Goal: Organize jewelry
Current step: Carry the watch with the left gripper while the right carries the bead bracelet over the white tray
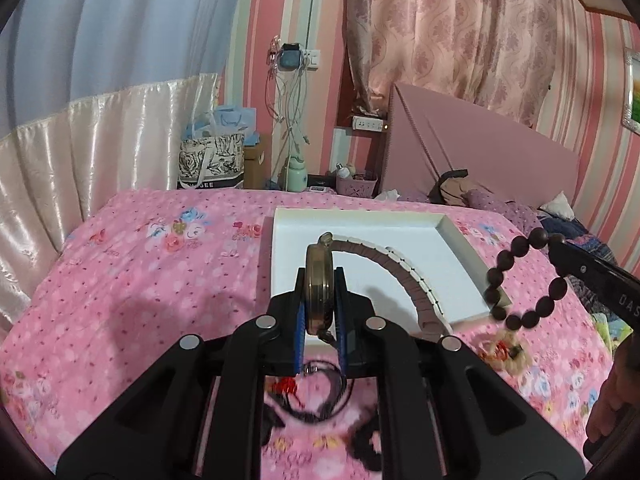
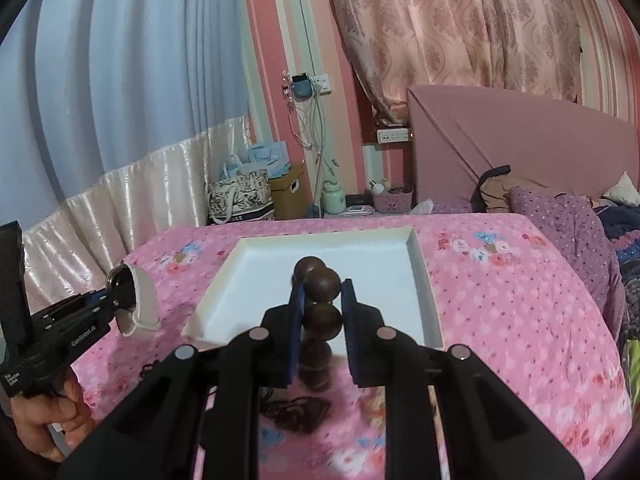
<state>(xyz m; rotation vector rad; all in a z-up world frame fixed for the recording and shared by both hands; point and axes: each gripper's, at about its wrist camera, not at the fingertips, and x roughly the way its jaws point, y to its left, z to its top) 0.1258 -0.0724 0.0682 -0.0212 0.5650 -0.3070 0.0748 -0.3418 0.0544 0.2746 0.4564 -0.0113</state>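
Note:
My left gripper [image 1: 320, 280] is shut on a brass-cased wristwatch [image 1: 319, 287], held on edge above the near left part of the white tray [image 1: 456, 236]; its grey-brown strap [image 1: 404, 276] curves off to the right. The watch also shows in the right wrist view [image 2: 130, 300]. My right gripper [image 2: 322, 284] is shut on a dark wooden bead bracelet [image 2: 322, 280], which hangs above the tray's [image 2: 422, 276] near edge. In the left wrist view the bracelet [image 1: 520, 276] dangles beside the tray's right corner. A dark cord necklace [image 1: 316, 396] lies on the bedspread below.
The tray sits on a bed with a pink floral bedspread [image 1: 160, 280]. A small tasselled charm [image 1: 504, 352] lies near the tray's right corner. Pillows and bedding [image 2: 568, 220] are piled at the right. Bags, boxes and a nightstand stand behind the bed.

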